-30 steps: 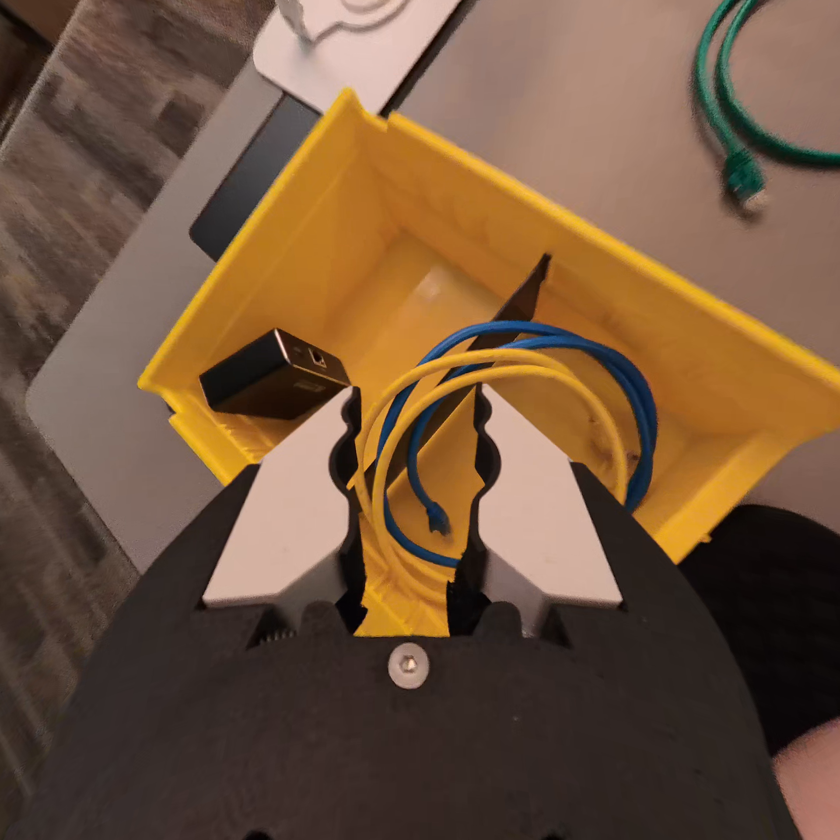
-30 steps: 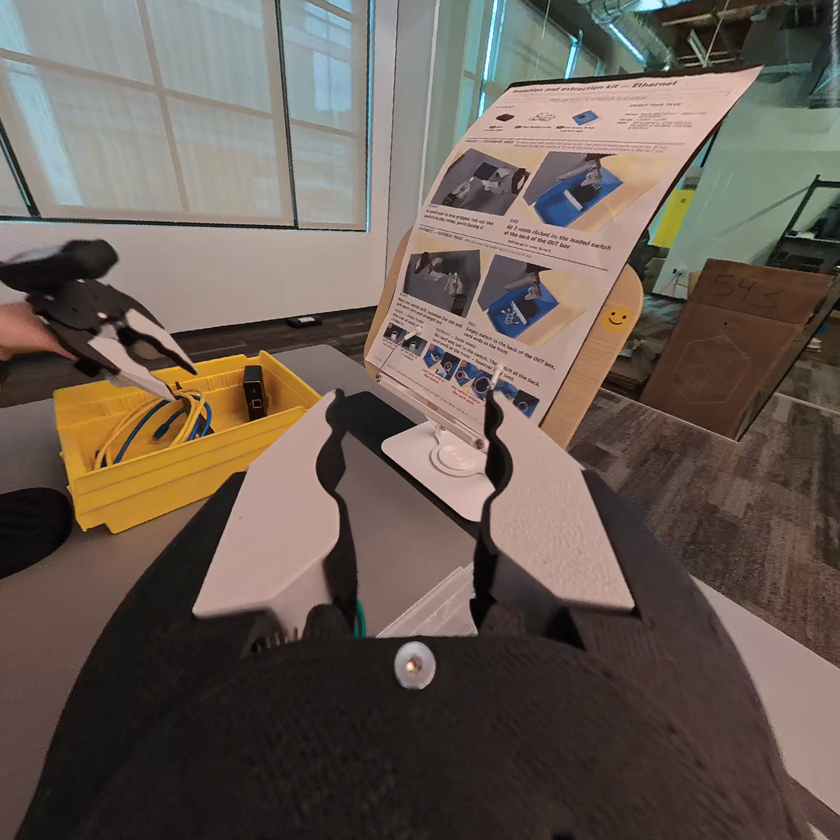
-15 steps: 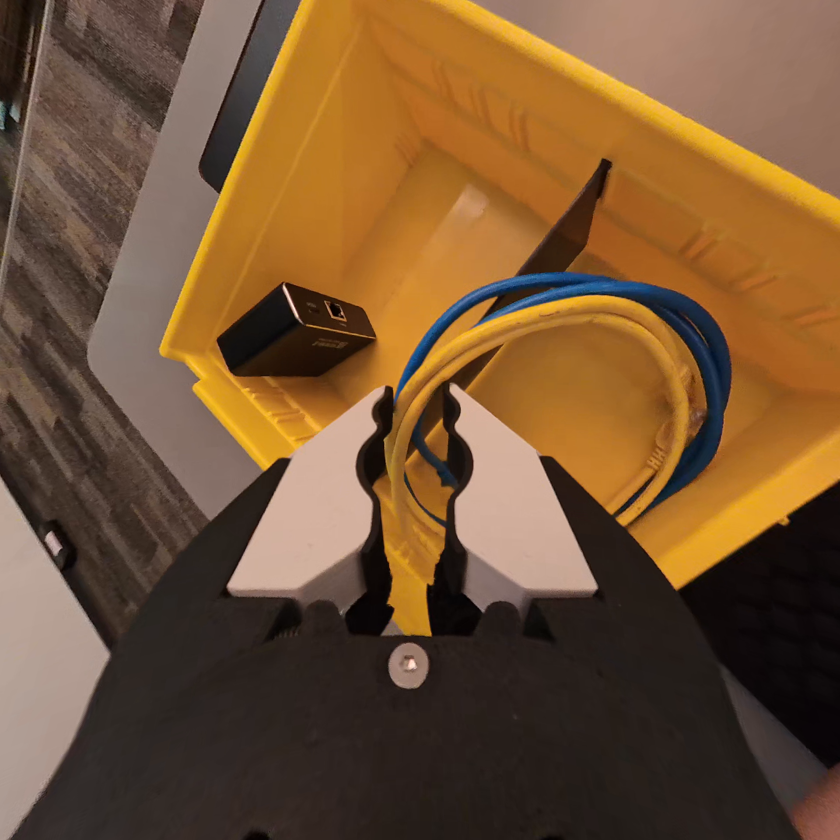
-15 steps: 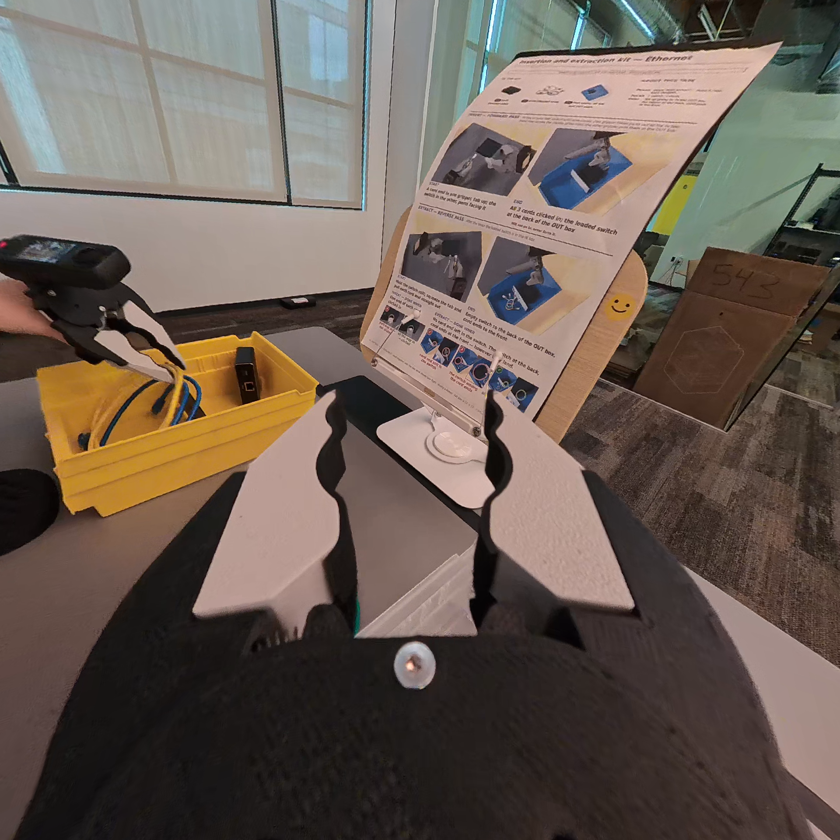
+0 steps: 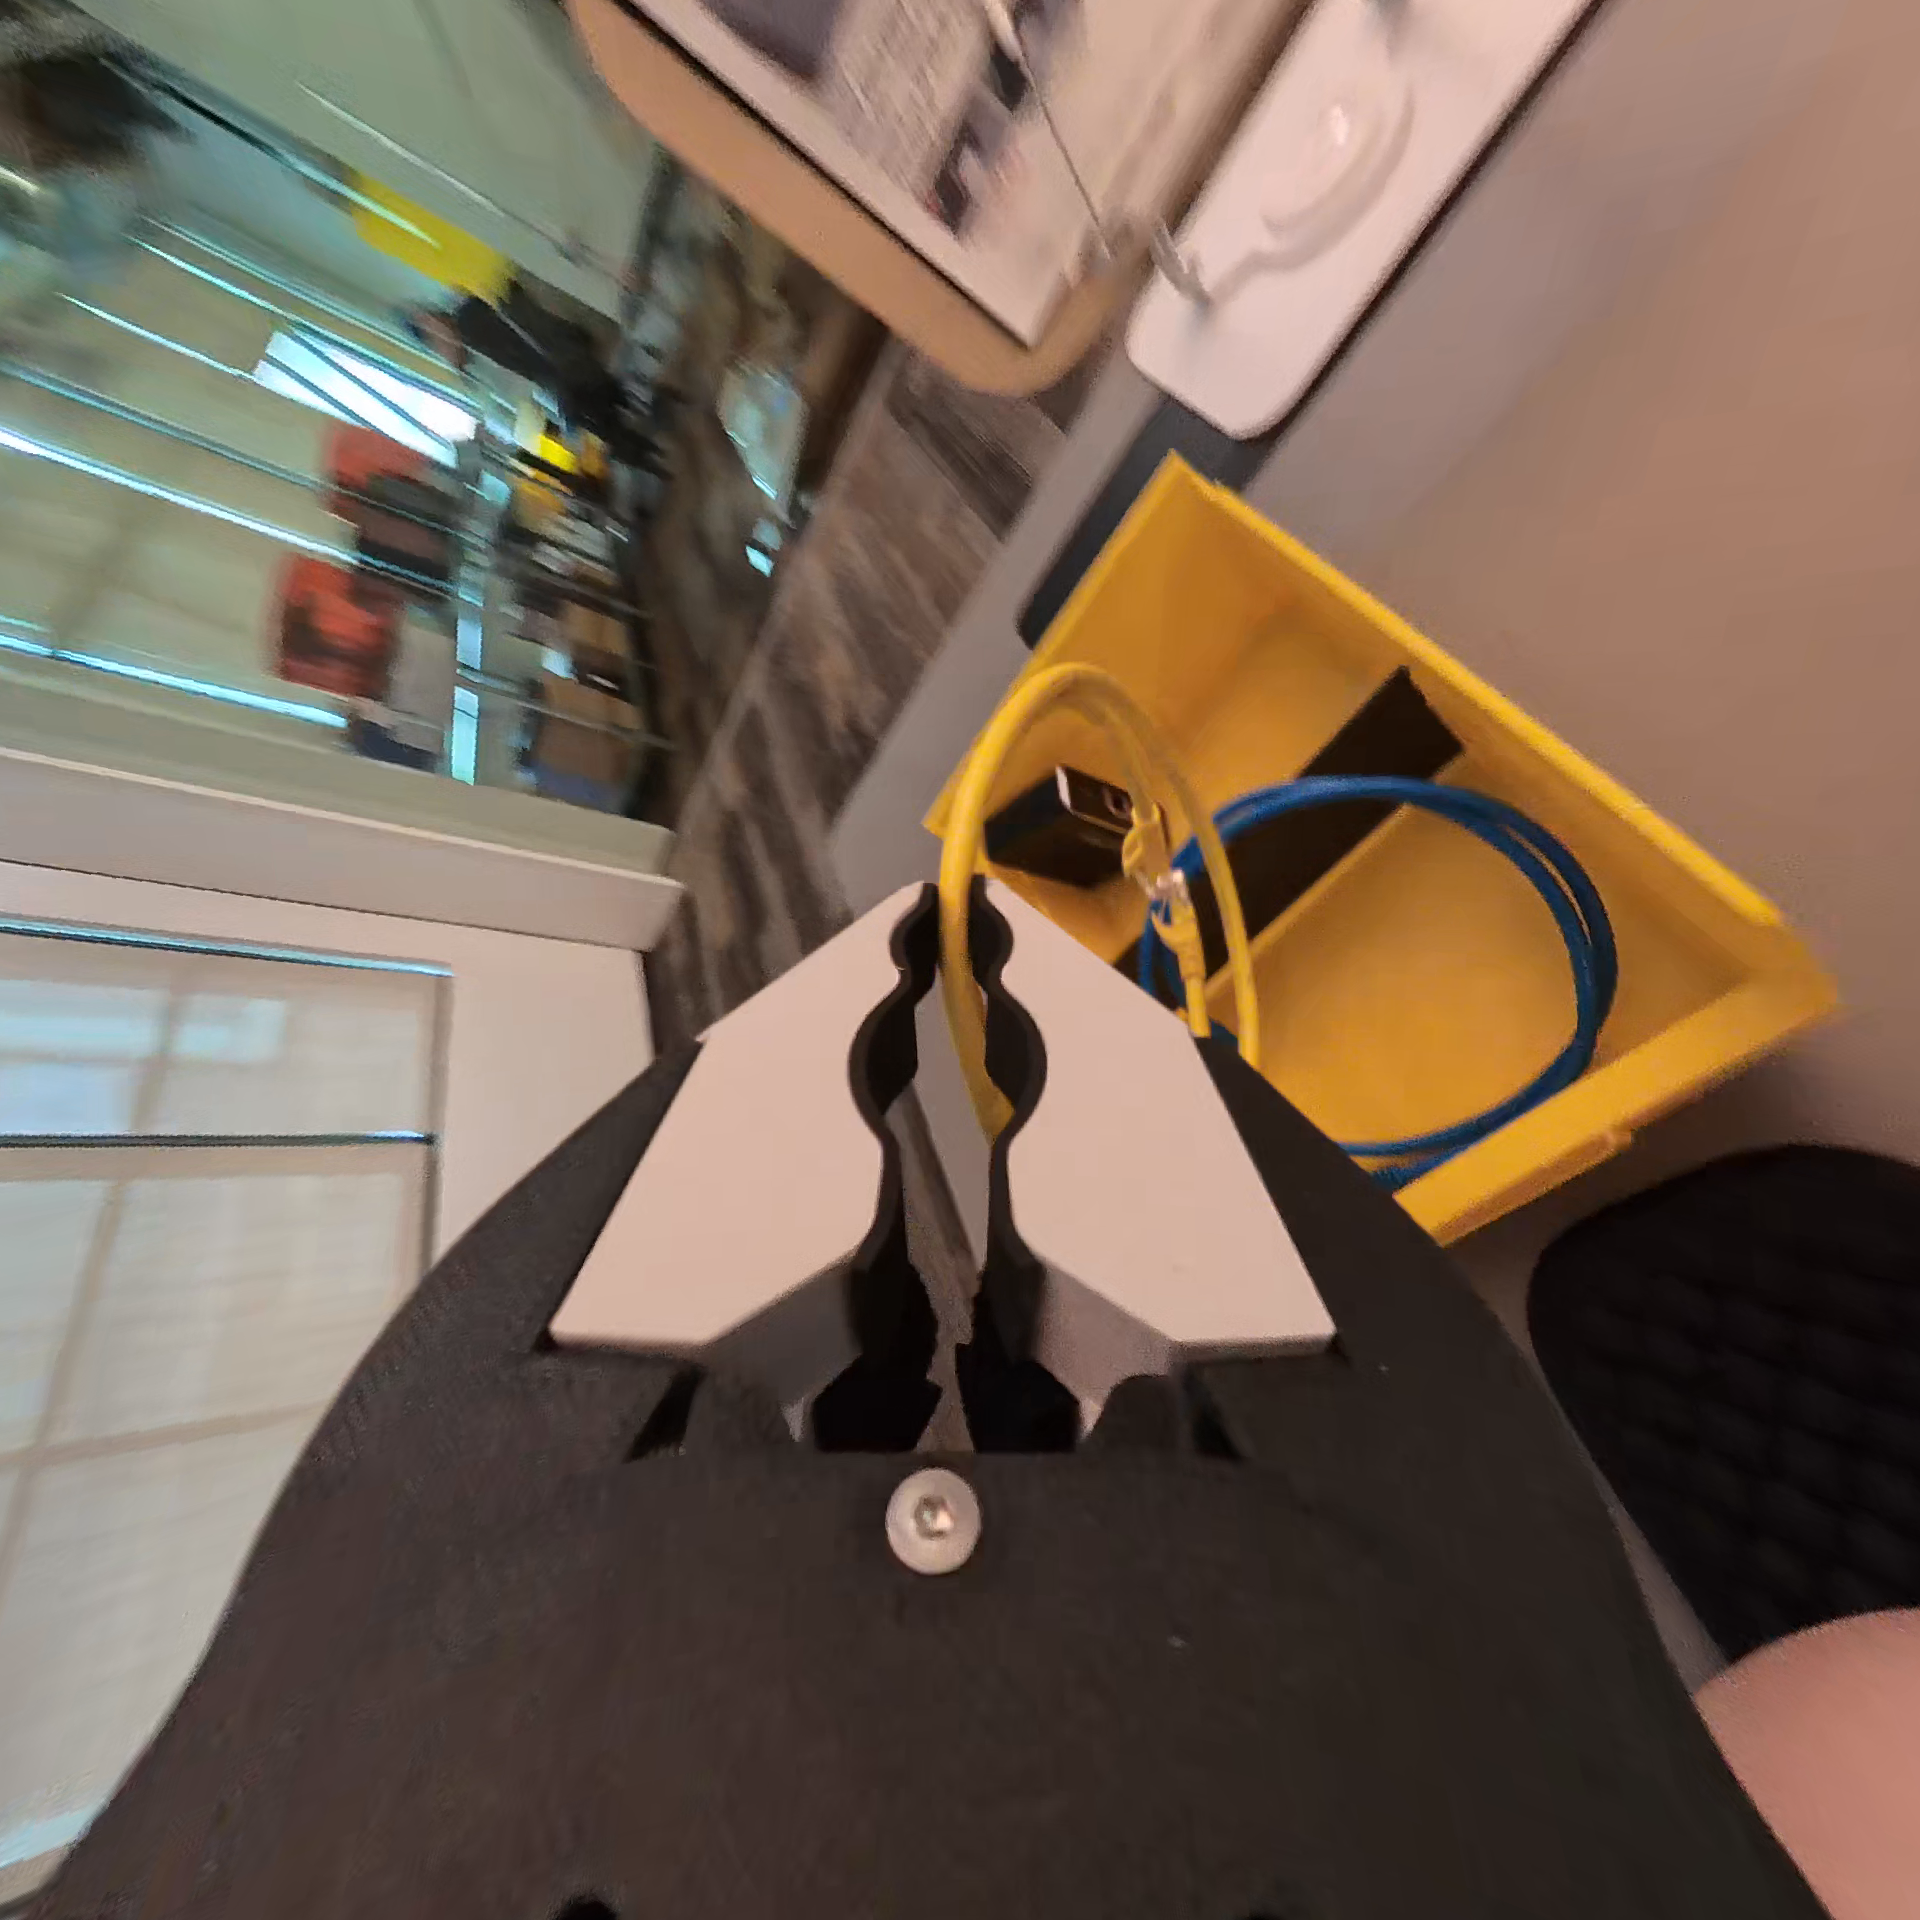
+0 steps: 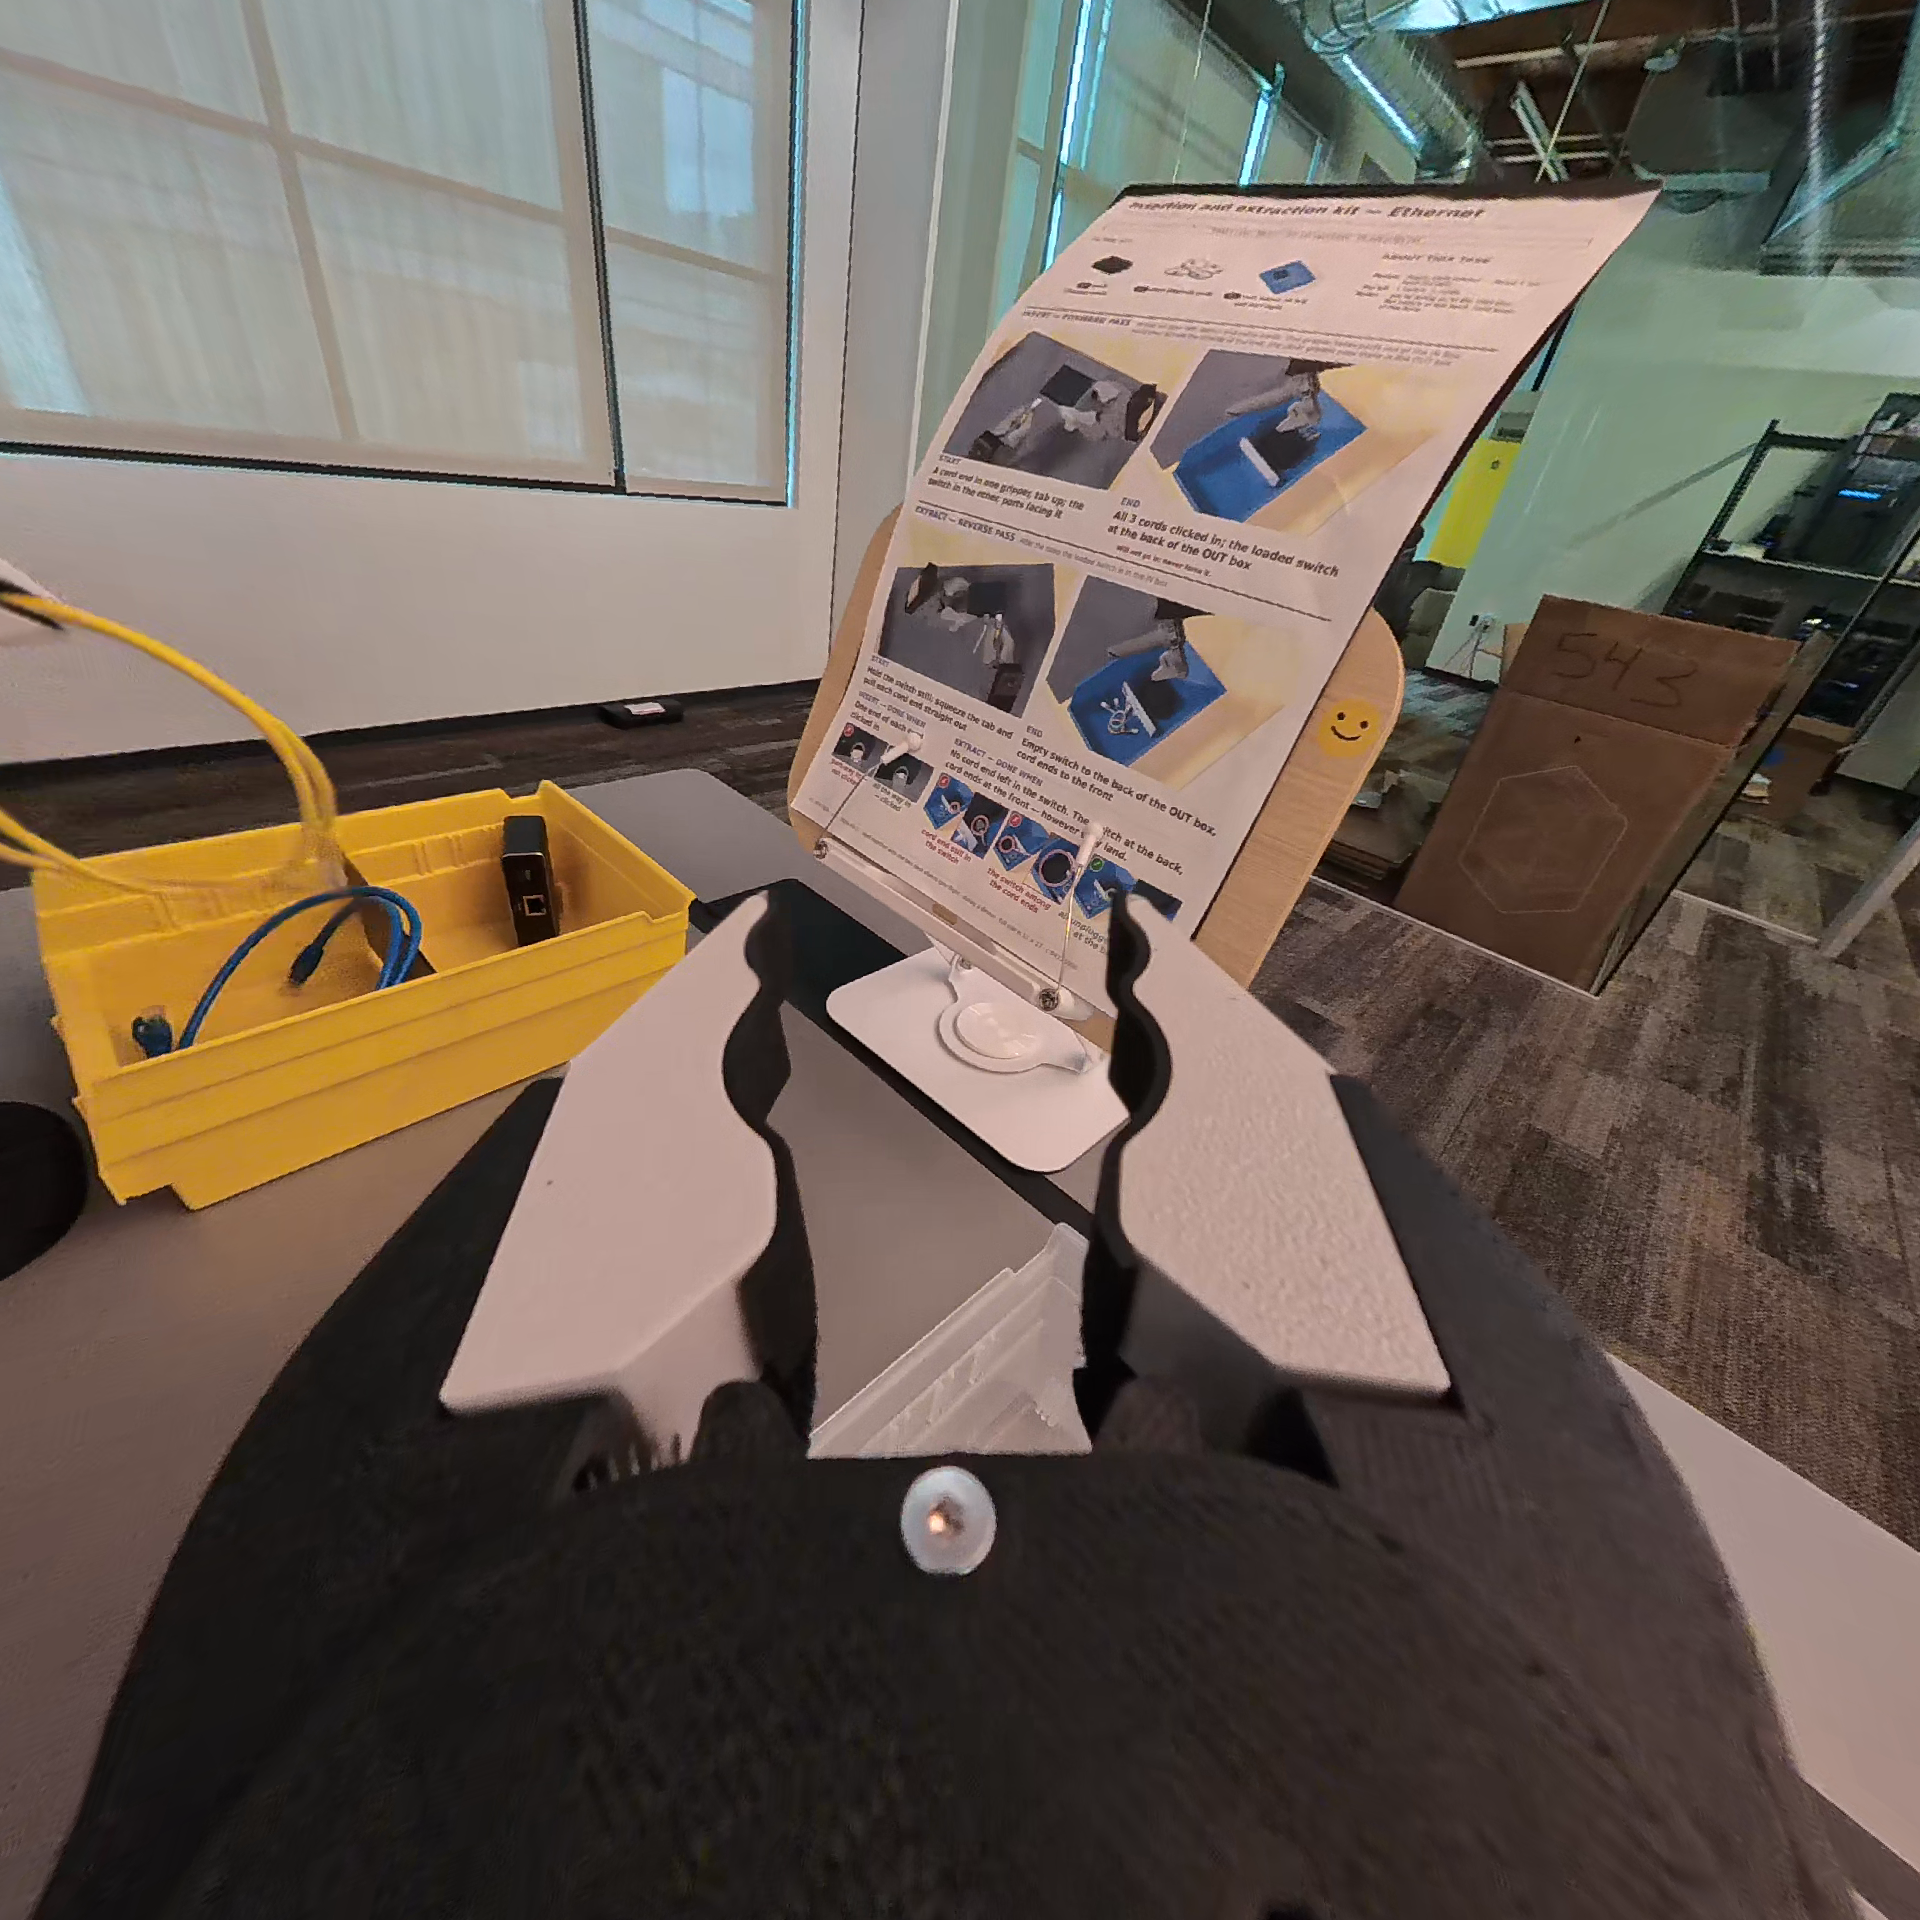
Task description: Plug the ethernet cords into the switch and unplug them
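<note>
My left gripper (image 5: 951, 909) is shut on a yellow ethernet cord (image 5: 1049, 677) and holds its loop up above the yellow bin (image 5: 1662, 862). The cord's plug ends hang down over the bin. A blue cord (image 5: 1558, 883) lies coiled in the bin's near section, and the black switch (image 5: 1070, 831) lies behind the black divider (image 5: 1371, 748). In the right wrist view the lifted yellow cord (image 6: 208, 686) rises out of the bin (image 6: 364, 1049), where the blue cord (image 6: 301, 935) and the switch (image 6: 528, 878) stay. My right gripper (image 6: 940, 914) is open and empty above the table.
An instruction sheet on a white stand (image 6: 1195, 540) stands at the table's far edge, right of the bin. A white ribbed plastic bin (image 6: 966, 1361) sits under my right gripper. A black round pad (image 6: 31, 1184) lies beside the yellow bin. Grey table (image 6: 260, 1299) lies between.
My left gripper closed on the yellow cord inside the bin, then rose and tilted, pulling the cord out. The blue cord stayed in the bin. My right gripper barely moved.
</note>
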The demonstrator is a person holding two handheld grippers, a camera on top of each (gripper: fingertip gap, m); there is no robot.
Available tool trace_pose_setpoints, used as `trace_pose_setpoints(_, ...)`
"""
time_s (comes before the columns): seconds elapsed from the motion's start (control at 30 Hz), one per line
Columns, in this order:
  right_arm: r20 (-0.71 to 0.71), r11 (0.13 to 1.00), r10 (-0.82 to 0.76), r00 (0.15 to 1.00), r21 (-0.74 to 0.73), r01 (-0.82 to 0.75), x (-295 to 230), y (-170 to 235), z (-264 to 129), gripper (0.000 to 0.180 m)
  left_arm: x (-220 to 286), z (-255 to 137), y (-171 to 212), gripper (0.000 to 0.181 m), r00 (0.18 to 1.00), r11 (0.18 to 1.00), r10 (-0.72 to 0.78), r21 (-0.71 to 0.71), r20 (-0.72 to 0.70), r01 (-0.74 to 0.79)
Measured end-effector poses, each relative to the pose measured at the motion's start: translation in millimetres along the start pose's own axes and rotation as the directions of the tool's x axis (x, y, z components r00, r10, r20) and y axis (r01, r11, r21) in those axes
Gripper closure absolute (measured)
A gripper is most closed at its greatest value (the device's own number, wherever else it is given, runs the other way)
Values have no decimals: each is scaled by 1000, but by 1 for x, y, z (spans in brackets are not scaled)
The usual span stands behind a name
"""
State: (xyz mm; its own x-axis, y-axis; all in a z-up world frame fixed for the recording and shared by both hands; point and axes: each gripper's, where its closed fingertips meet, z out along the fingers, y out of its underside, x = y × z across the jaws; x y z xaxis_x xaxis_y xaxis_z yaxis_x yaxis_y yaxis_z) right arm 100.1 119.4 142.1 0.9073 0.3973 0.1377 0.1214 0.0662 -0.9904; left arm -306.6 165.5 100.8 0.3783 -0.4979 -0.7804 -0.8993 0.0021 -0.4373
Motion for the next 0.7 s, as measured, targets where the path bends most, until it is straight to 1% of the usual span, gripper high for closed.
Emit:
trace_pose_setpoints(0.03, -4, 1000, -3, 1000, 0, 3, 0, -1, -1, 119, -3, -18, -11, 177, 999, 999, 9, 50, 54, -12)
trace_pose_setpoints(0.1, -13, 1000, -11, 1000, 0, 11, -1, -2, -2, 119, 0, -48, -37, 177, 994, 982, 25, 185, 109, -45)
trace_pose_setpoints(0.13, -17, 1000, -16, 1000, -2, 16, -1, -2, -2, 119, 5, -60, -52, 177, 994, 963, 25, 264, 103, -52)
trace_pose_setpoints(0.17, -20, 1000, -22, 1000, -6, 21, -1, -1, -1, 119, 15, -70, -67, 177, 998, 937, 31, 345, 62, -50)
trace_pose_setpoints(0.27, -26, 999, -29, 999, -21, 29, 0, 3, 0, 119, 61, -87, -110, 177, 977, 837, 135, 547, -162, -25)
trace_pose_setpoints(0.33, -25, 999, -29, 999, -30, 28, 0, 5, 1, 119, 94, -83, -132, 177, 922, 811, 202, 584, -331, 32)
trace_pose_setpoints(0.43, -27, 999, -26, 999, -46, 25, 3, 10, 3, 119, 142, -52, -165, 177, 813, 830, 236, 546, -533, 116)
trace_pose_setpoints(0.5, -30, 998, -23, 999, -53, 21, 5, 13, 3, 119, 184, -19, -178, 177, 722, 874, 252, 472, -645, 116)
trace_pose_setpoints(0.53, -29, 998, -20, 999, -56, 18, 6, 14, 3, 119, 205, 1, -182, 173, 692, 899, 238, 424, -681, 108)
trace_pose_setpoints(0.6, -25, 998, -10, 1000, -66, 9, 8, 18, 3, 119, 236, 44, -192, 164, 695, 930, 191, 354, -693, 97)
trace_pose_setpoints(0.63, -24, 998, -7, 1000, -70, 5, 9, 19, 3, 119, 247, 64, -197, 160, 720, 933, 168, 344, -674, 105)
trace_pose_setpoints(0.7, -30, 998, -2, 1000, -66, 0, 12, 20, 2, 119, 254, 102, -201, 152, 802, 939, 110, 325, -587, 109)
